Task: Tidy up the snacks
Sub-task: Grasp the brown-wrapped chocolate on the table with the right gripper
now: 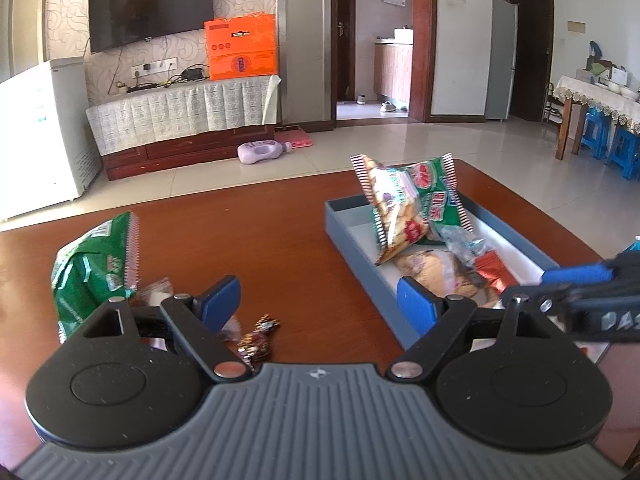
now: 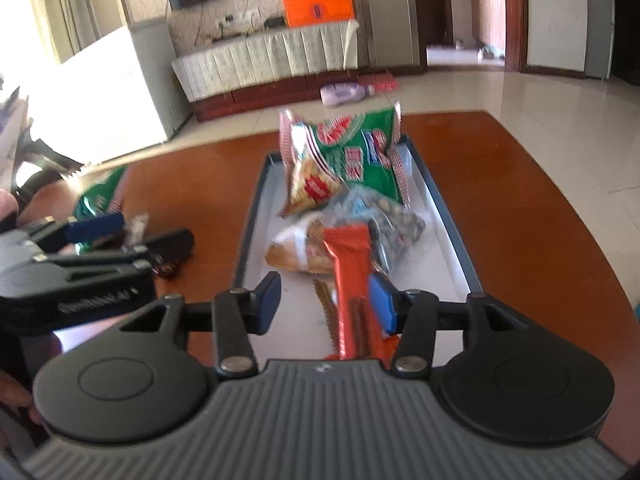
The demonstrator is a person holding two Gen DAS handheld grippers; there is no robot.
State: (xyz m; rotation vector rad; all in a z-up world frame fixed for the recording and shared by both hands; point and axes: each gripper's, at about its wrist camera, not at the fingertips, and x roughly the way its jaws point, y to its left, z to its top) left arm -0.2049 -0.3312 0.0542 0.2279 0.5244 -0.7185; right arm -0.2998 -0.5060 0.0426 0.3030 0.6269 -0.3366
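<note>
A blue-grey tray point(image 1: 362, 258) point(image 2: 250, 216) on the brown table holds a green snack bag point(image 1: 420, 196) point(image 2: 352, 152), a clear bag of nuts point(image 2: 392, 228) and a bread pack point(image 1: 436, 272) point(image 2: 296, 252). My right gripper point(image 2: 326, 306) is open over the tray's near end; an orange wrapper bar point(image 2: 350, 280) lies between its fingers, against the right pad. My left gripper point(image 1: 320, 302) is open and empty over the table, left of the tray. A green bag point(image 1: 92, 268) and small candies point(image 1: 258, 338) lie by its left finger.
The table's far edge point(image 1: 240, 192) drops to a tiled floor with a purple bottle point(image 1: 260, 151). A white freezer point(image 1: 36, 132) and a TV cabinet point(image 1: 180, 120) stand beyond. A dining table with blue stools point(image 1: 608, 144) is at the right.
</note>
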